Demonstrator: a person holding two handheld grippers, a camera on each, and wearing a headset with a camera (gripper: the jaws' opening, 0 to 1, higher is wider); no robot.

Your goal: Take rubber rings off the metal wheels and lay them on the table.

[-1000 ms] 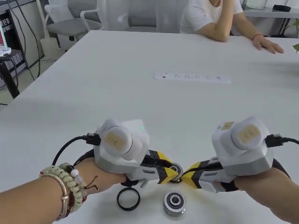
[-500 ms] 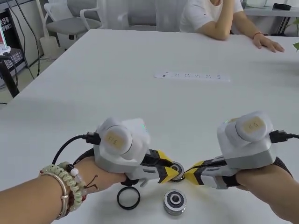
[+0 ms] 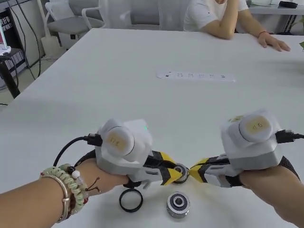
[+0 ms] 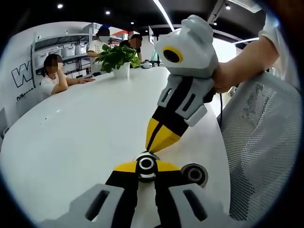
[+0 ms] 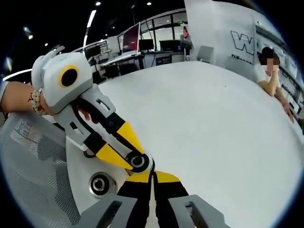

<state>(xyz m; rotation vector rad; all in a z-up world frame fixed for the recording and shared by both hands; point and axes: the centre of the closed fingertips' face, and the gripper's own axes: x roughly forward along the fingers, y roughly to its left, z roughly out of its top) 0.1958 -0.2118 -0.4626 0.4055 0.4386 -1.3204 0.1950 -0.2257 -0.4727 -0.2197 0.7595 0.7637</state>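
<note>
Right gripper (image 3: 194, 174) has tipped upward a little since a second ago, jaws pressed together, tip against the rim of the metal wheel (image 4: 146, 163) pinched by the left gripper (image 3: 175, 174), low in the head view. Just below them a second wheel (image 3: 178, 204) and a loose rubber ring (image 3: 130, 200) (already off) lie on the desk (image 3: 142, 95).

near the table's (image 3: 118, 85) near edge, a wheel (image 3: 180, 173) sits in the left gripper's (image 3: 175, 175) jaws, with the right gripper's (image 3: 192, 174) closed tips touching it from the right. nearer still, a second wheel (image 3: 178, 204) lies on the tabletop just right of a loose rubber ring (image 3: 130, 200). a power strip (image 3: 195, 76) lies far back, mid-table. a person (image 3: 213, 16) sits at the far side, with a chair (image 3: 71, 19) to the far left.
</note>
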